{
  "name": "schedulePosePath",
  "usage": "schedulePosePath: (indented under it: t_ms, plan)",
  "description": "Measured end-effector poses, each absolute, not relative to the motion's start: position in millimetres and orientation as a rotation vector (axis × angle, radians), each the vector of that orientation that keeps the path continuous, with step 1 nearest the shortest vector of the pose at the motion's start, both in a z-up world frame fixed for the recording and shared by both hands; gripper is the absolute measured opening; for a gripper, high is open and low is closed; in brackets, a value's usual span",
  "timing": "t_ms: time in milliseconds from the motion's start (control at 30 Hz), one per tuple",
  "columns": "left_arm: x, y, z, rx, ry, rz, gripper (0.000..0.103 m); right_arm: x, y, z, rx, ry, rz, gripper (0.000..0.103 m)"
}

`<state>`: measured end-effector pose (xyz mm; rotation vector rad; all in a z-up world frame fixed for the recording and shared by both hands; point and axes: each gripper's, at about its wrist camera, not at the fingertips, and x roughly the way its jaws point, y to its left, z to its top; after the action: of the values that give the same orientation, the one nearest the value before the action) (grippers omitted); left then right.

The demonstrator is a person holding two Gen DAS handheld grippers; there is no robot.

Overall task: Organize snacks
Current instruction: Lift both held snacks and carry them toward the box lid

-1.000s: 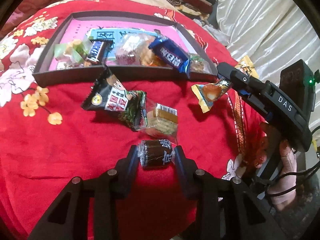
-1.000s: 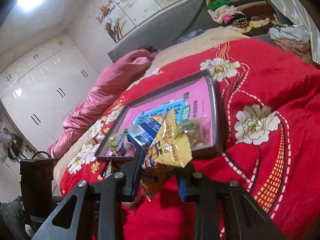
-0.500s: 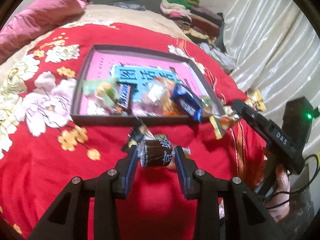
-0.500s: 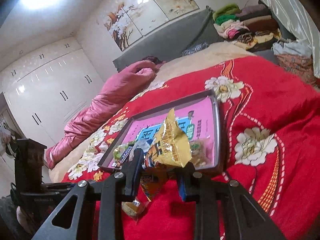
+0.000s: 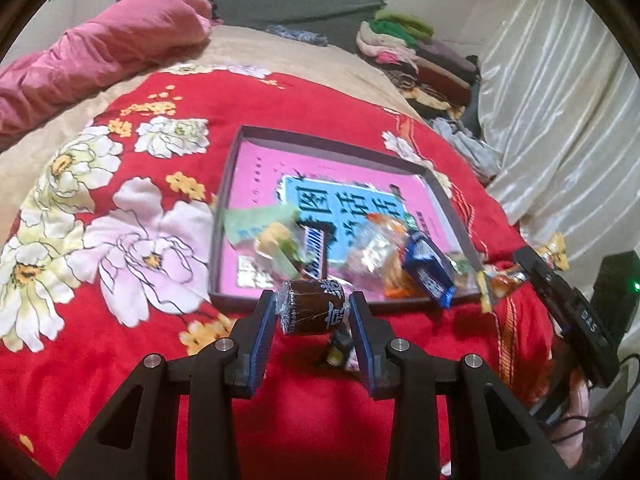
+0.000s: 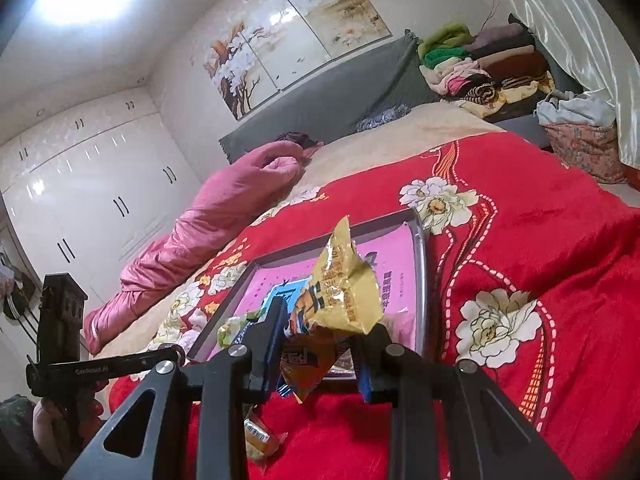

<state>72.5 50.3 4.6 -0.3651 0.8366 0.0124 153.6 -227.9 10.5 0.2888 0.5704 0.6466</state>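
Left gripper (image 5: 313, 314) clamped on brown roll (image 5: 312, 306) with white Chinese characters, above tray (image 5: 218, 224) near edge; right gripper (image 6: 320, 336) clamped on yellow packet (image 6: 340, 292); "DAS" readable on right gripper body.

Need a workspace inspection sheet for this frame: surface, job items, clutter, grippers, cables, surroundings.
Surface: red floral blanket on a bed.
Job's things: dark-rimmed tray holding several snacks; more packets loose on the blanket near its front rim.
Clutter: folded clothes pile by the headboard.
Grippers: left gripper shut on brown wrapped snack; right gripper shut on yellow snack packet.
Cables: black cable at the right gripper.
Surroundings: pink duvet, white wardrobes, curtain.
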Motion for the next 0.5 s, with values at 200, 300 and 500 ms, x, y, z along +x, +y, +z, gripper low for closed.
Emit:
schedulePosePath:
  t_ms: [200,300,500]
  plan:
    - [82.8,57.1,4.6,-0.351,0.831,0.054,0.038,158.1,-228.3,12.0,0.288,0.558,0.630,0.031]
    - [89.2,59.3,2.8,-0.350,0.837,0.070,0.038,161.3,-226.0,13.3,0.281,0.550,0.620,0.031]
    - [100.5,61.0,-1.2,-0.345,0.847,0.089,0.038,169.7,-222.0,15.5,0.277,0.534,0.599,0.031]
